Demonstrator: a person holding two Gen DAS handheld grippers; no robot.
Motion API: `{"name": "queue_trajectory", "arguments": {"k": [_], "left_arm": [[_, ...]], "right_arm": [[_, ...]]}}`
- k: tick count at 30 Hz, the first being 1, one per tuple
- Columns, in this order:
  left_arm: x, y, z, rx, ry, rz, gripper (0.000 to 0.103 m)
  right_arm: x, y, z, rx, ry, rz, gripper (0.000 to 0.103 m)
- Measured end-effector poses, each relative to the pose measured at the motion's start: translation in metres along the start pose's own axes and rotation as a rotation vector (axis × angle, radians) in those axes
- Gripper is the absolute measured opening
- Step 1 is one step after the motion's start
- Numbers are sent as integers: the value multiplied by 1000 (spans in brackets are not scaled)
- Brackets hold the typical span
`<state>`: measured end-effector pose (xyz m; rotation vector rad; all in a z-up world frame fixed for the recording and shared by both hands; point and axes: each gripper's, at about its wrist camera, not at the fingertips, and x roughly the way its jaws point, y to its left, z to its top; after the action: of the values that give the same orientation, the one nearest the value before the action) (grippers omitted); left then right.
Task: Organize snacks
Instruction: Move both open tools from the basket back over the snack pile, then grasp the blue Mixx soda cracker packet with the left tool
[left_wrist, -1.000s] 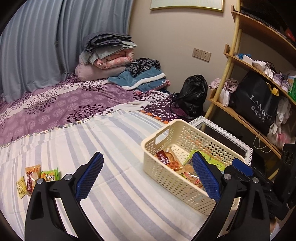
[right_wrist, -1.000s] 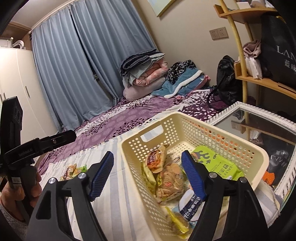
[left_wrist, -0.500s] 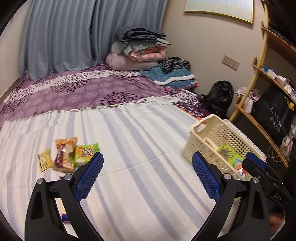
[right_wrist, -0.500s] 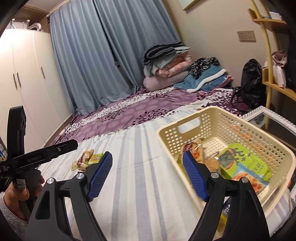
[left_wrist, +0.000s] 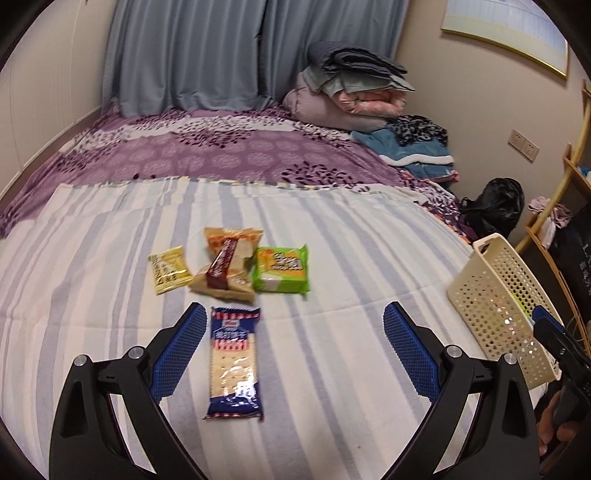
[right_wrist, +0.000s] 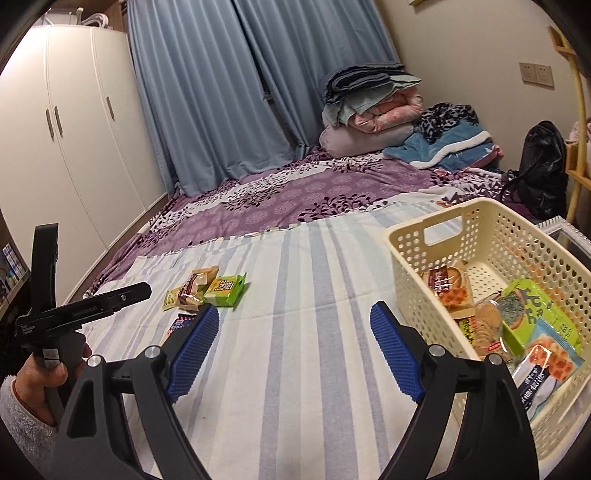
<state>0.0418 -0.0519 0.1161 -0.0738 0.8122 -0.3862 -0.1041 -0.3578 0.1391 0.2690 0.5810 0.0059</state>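
Note:
Several snack packets lie on the striped sheet: a blue cracker pack (left_wrist: 233, 361), a green pack (left_wrist: 281, 268), a brown-and-orange pack (left_wrist: 226, 262) and a small yellow one (left_wrist: 168, 270). My left gripper (left_wrist: 294, 350) hangs open over the sheet, its left pad beside the blue cracker pack, nothing between the pads. The cream basket (right_wrist: 491, 236) holds several packets and sits at the right. My right gripper (right_wrist: 295, 350) is over the bare sheet just left of the basket, jaws opening, with nothing between them. The same loose packets (right_wrist: 207, 290) lie ahead-left of it.
A folded pile of bedding (left_wrist: 351, 88) and a blue blanket (left_wrist: 417, 147) lie at the bed's far end by the curtains. A black bag (left_wrist: 495, 206) and wooden shelves (left_wrist: 569, 173) stand right of the bed. White wardrobes (right_wrist: 74, 147) line the left wall.
Both views have swung left, away from the basket. The loose packets have come up close in the left wrist view, with the blue cracker pack newly in sight. The right jaws stand wider.

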Motion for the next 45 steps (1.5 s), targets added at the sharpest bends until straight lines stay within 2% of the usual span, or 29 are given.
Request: {"name": "queue_trajectory", "arguments": {"k": [7,15,24,30,36,37,38,40,45], "left_arm": [[21,19,-12,-25,52,20,98],[52,38,-31,-64,141,53,98],[74,47,-39,-69,173,74,97],[89,53,-45,-72,211,87,73],[93,51,-49,-35,214,109,72],[93,50,-49,-25,212,120,65],[93,50,-50,-17,209,127,62],[91,53,-49,-34,203,106,47],[82,61,-48,-54,183,104,45]], "right_arm": [[13,10,-3,-10,33,-4,98],[34,13,-9,9,107,10,98],[46,21,-13,-8,135,21,98],[55,26,-15,-20,153,28,98],[68,32,-19,-26,177,29,98],[71,33,-19,-27,181,31,98],[73,34,-19,-29,185,33,98],[80,39,-20,-43,193,39,98],[93,50,-18,-71,199,50,98]]}}
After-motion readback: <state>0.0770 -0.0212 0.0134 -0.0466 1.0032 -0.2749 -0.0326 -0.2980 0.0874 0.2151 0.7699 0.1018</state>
